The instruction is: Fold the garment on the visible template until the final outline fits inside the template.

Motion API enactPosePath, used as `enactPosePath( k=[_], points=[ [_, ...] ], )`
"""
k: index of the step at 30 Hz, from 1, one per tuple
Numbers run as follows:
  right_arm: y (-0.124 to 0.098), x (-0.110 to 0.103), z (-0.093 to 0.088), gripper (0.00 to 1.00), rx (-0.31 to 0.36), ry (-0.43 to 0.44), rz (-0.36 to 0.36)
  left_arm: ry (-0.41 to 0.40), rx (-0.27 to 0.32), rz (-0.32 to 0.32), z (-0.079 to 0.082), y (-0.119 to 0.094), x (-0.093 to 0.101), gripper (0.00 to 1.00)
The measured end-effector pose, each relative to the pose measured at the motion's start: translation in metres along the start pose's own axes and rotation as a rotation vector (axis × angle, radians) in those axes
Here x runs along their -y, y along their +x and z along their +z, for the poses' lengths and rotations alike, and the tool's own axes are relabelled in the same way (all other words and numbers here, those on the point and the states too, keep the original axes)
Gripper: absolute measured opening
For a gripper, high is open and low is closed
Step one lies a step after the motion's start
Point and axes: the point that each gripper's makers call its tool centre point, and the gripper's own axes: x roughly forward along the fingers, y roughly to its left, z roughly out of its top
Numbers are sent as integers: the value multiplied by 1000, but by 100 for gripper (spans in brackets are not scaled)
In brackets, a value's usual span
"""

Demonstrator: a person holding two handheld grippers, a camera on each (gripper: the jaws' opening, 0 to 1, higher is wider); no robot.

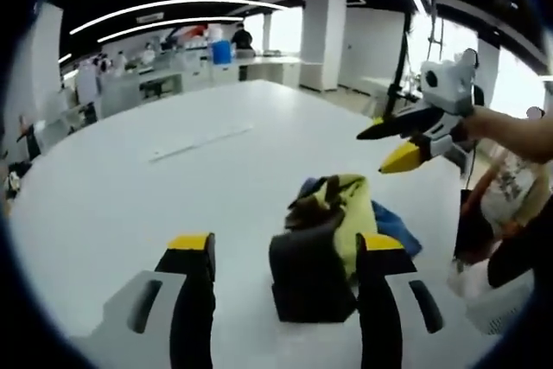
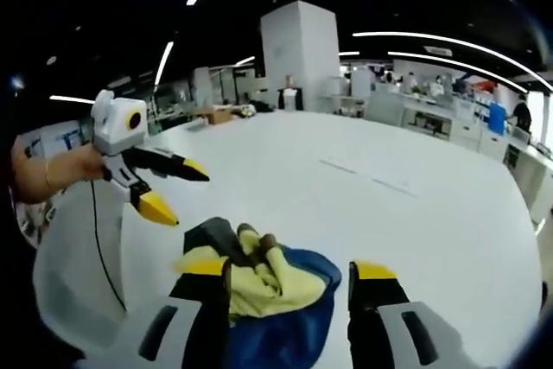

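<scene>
Both hand-held grippers [image 1: 286,244] [image 2: 287,272] hover open-jawed over the garment [image 2: 259,287].

A garment [image 1: 333,235] [image 2: 259,287] is seen crumpled in a loose heap on a white counter [image 1: 173,205] — yellow, dark grey and blue fabric bunched together. The yellow part is heaped on top, with blue spread beneath — no flat, folded outline is formed.
</scene>
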Motion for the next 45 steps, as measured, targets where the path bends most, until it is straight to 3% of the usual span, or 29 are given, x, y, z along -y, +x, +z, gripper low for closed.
enactPosePath(
  k=[12,17,22,25,35,41,45],
  points=[
    [28,-4,-10,35,-48,19,62,-21,-37,-47,-13,30,0,52],
    [38,-4,-22,29,-82,6,49,-46,-45,-68,-20,37,1,51],
    [44,-5,-29,24,-97,-8,40,-89,-76,-88,-32,44,3,43],
    [43,-5,-32,16,-106,-12,39,-115,-96,-110,-39,46,9,33],
    [39,-10,-46,1,-137,-13,37,-212,-96,-148,-45,51,22,13],
    [33,-9,-44,0,-125,-2,20,-158,-70,-98,-40,45,25,2],
    [26,-9,-41,0,-112,-11,4,-113,-6,-53,-30,40,22,0]
  ],
)
